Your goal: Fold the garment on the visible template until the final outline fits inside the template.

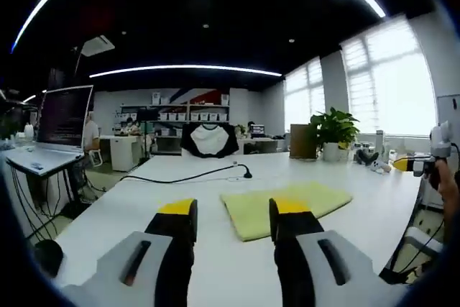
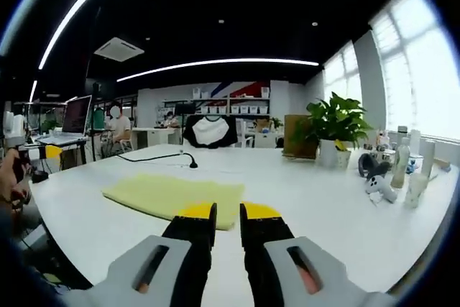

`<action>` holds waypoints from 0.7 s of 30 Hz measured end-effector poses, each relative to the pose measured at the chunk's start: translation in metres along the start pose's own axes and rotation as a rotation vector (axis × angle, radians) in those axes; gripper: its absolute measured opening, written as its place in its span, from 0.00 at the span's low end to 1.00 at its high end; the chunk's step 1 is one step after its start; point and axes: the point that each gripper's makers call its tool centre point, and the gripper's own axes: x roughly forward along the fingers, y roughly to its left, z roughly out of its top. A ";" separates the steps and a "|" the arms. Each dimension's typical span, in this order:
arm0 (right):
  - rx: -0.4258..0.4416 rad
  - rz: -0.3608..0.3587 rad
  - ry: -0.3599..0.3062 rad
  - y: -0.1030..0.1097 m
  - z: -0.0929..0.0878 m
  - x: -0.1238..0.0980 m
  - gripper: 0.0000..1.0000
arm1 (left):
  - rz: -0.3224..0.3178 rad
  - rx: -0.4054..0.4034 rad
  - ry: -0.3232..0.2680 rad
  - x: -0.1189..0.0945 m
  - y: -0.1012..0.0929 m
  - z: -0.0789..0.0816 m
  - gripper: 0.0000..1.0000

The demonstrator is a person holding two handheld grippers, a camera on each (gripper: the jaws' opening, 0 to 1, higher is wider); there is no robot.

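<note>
A flat yellow cloth [image 1: 287, 203] [image 2: 172, 193] lies on the white table [image 1: 129, 206] [image 2: 316, 199]. My left gripper [image 1: 233, 215] hovers low over the table at the cloth's near edge, open with nothing between its jaws. In the right gripper view my right gripper [image 2: 228, 215] sits just short of the cloth's near edge, jaws almost together and holding nothing. It also appears in the left gripper view as the right gripper [image 1: 424, 165], held by a hand at the right edge. The left gripper [image 2: 49, 152] enters the right gripper view from the left.
A black cable with a small black end [image 1: 246, 172] [image 2: 192, 164] runs across the table behind the cloth. A black-and-white shirt [image 1: 209, 139] [image 2: 210, 130] hangs at the far edge. A potted plant [image 1: 334, 131] [image 2: 338, 131], bottles [image 2: 402, 167] and a laptop [image 1: 61, 116] stand around.
</note>
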 end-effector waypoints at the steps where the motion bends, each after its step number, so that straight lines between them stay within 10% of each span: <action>1: -0.004 -0.003 -0.005 0.000 0.002 -0.001 0.27 | 0.008 0.004 0.003 -0.003 0.002 0.002 0.64; 8: -0.043 -0.113 -0.049 -0.017 0.014 -0.007 0.72 | 0.089 0.016 0.005 -0.016 0.021 0.014 1.00; 11: -0.058 -0.142 -0.061 -0.023 0.017 -0.008 0.86 | 0.098 0.013 -0.001 -0.019 0.022 0.016 1.00; 21: -0.037 -0.121 -0.029 -0.024 0.009 -0.005 0.99 | 0.096 0.067 -0.010 -0.023 0.018 0.023 1.00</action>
